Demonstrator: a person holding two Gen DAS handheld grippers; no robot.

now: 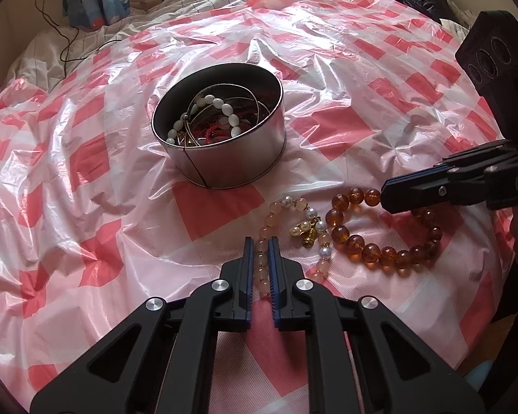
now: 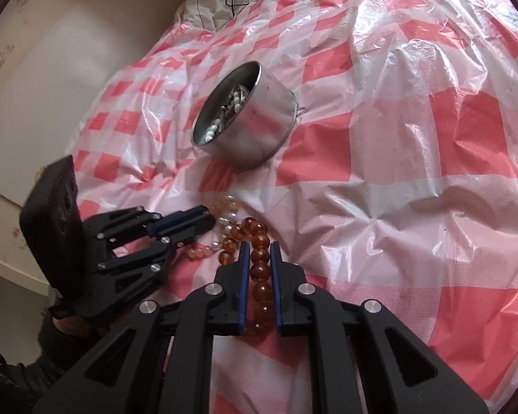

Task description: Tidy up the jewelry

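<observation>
**Both claws clamped on bead bracelets, tin behind them**

Left gripper [image 1: 260, 245], bottom centre of the left wrist view: jaws narrow, pinched on the left run of the pale pink bracelet [image 1: 295, 238]. The strand runs straight between the blue pads. Rest of that bracelet, with its white pearls and gold charm, lies on the cloth just right of the fingers.

Right gripper [image 2: 259, 250], bottom centre of the right wrist view: jaws narrow, closed on the amber bracelet [image 2: 260, 276], a line of big brown beads between the pads. In the left wrist view it enters from the right edge with its tip at the top of the amber loop.

The two bracelets lie side by side, touching or nearly so; hard to say which under the fisheye.

Round metal tin [image 1: 224, 158] sits above the bracelets, mid-frame, well apart from them. It is open and holds a white bead strand, thin bangles and something red.

Everything rests on a crinkled red-and-white checked plastic sheet [image 1: 86, 172] over a bed.
</observation>
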